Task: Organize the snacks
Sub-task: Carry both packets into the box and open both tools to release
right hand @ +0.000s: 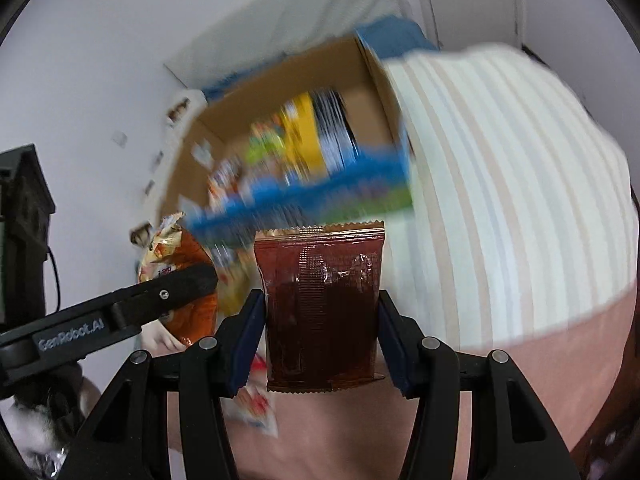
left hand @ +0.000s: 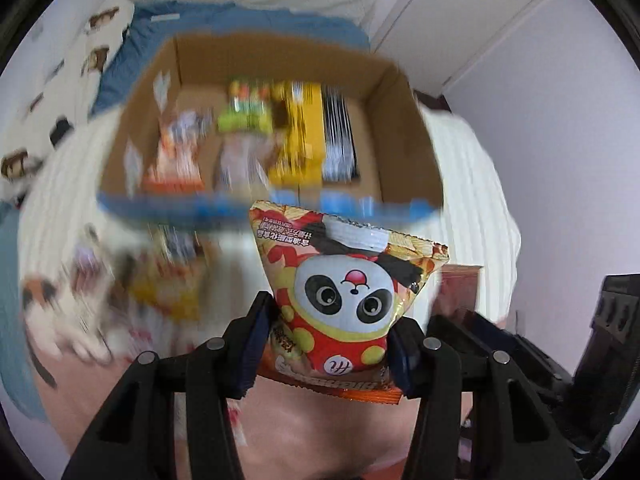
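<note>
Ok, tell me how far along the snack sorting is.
Partly done. The cardboard box already holds a row of packets, including a yellow pack. In hand: the left gripper is shut on the panda snack bag, the right gripper on the brown packet, both short of the box. Left: blurred loose snacks lying outside it.

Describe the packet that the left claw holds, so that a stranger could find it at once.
Start at the cardboard box on the striped bedding; the left claw is just in front of it. The panda bag is clamped there. Its big panda face on red and yellow sets it apart from the plain brown packet in the right claw.
</note>
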A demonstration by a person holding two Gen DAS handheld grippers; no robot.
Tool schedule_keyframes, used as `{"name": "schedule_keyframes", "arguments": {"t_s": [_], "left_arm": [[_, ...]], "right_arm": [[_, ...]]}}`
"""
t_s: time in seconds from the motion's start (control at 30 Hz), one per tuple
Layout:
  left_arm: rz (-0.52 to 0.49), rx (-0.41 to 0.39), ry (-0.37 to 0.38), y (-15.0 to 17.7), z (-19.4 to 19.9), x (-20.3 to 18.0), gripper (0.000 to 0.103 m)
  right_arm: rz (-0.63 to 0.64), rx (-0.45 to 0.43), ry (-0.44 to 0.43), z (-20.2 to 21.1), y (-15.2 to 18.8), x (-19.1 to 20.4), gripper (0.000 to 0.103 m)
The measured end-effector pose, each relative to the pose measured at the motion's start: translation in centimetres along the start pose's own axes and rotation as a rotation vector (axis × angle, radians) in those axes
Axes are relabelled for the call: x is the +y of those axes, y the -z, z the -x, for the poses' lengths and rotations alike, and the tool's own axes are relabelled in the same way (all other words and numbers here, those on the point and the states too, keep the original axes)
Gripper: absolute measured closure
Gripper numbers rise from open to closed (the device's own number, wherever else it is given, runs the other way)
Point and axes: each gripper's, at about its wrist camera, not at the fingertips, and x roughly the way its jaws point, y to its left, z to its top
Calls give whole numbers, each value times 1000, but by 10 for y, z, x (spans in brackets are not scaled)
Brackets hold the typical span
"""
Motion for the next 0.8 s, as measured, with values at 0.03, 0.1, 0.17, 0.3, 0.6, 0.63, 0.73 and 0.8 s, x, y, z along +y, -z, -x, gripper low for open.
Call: {"name": "schedule_keyframes", "arguments": {"t_s": [0.03,0.1,0.17,0.3,0.6,0.63,0.73,0.8], "left_arm": [[1,-13,-8,-16,7,0,54],[-4,-23,-33,-48,11,1,54],[6,-27,-68,-84,9,12,54],[54,13,-120,-147,-19,43,54],[69,135,-282,-224,-98,101,54],[70,149,-295,-230,-105,105,53],[82,206,-324,-241,-128,119,53],[118,252,-321,-242,-137,127,51]], "right_arm": [[9,-14,-1,3,-15,4,46],[25,-38,12,3,-52,12,46],[27,-33,27,-2,-77,17,46],[-17,13,59,-32,-130,12,46],[-53,144,146,-122,-182,8,46],[-52,157,157,-130,-184,8,46],[-63,214,192,-151,-187,4,39],[-64,264,208,-161,-184,1,12]]}}
